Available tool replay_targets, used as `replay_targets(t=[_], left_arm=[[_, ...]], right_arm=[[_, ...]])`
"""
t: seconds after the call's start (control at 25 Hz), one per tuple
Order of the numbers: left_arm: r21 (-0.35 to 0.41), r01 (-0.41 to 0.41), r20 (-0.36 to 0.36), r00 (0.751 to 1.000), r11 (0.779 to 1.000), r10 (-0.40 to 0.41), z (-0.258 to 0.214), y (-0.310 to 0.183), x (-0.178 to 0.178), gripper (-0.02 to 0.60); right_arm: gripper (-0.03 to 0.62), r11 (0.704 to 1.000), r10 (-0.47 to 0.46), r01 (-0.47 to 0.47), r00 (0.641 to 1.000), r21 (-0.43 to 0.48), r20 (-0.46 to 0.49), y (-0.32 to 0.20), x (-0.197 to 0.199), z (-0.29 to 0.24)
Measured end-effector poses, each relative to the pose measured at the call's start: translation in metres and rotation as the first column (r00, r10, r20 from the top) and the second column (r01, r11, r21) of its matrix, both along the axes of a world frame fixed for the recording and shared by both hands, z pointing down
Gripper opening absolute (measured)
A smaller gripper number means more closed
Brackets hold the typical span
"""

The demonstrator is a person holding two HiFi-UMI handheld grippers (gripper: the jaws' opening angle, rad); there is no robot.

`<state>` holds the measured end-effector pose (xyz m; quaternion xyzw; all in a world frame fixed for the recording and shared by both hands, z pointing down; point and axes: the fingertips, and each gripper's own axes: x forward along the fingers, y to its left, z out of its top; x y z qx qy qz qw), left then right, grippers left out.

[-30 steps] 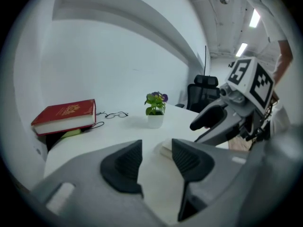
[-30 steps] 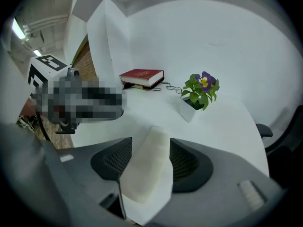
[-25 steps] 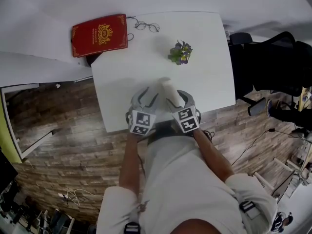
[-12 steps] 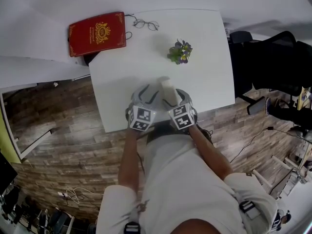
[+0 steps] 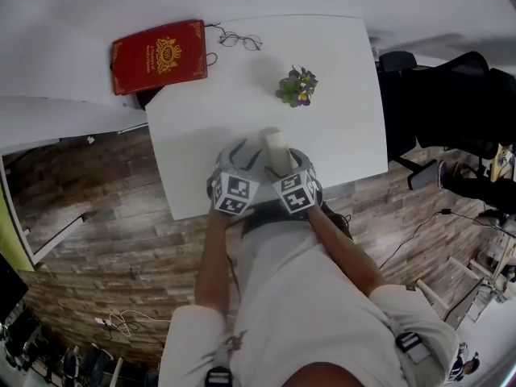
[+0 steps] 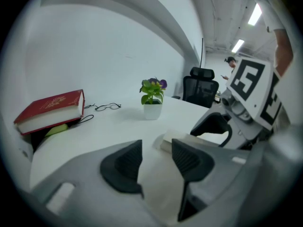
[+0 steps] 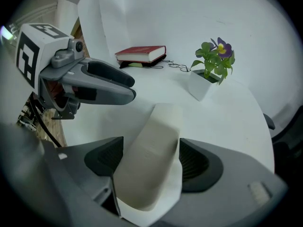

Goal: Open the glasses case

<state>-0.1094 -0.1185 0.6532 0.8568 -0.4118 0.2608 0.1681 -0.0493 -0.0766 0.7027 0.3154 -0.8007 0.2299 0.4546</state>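
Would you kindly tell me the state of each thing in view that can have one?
glasses case: lying on the table; whether its lid is lifted is unclear.
right gripper: open, jaws have just been opening, case between them, not pressed.
left gripper: open, jaws apart.
red book: closed.
glasses: lying on the table, outside the case.
potted plant: upright.

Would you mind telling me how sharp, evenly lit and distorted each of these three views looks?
Head view: even, soft light, sharp, table edges bowed slightly. Left gripper view: strong fisheye with dark corners, ceiling lights glaring at upper right, near foreground soft, red book crisp. Right gripper view: same fisheye, glasses case close and slightly soft, plant sharp.
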Motion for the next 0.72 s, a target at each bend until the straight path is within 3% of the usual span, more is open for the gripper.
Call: replay_targets(t=[0.28, 0.72], left_arm=[[-0.009, 0.003, 0.001, 1.000, 1.000, -0.003, 0.005, 0.003, 0.000, 0.196], [-0.032, -0.024, 0.027, 0.999, 0.999, 0.025, 0.018, 0.011, 0.009, 0.198]], right_arm=[[0.359, 1.000, -0.016, 0.016, 0.998, -0.002, -0.054, 0.002, -0.001, 0.007], [0.357, 0.998, -0.062, 0.062, 0.998, -0.023, -0.030, 0.002, 0.007, 0.004]])
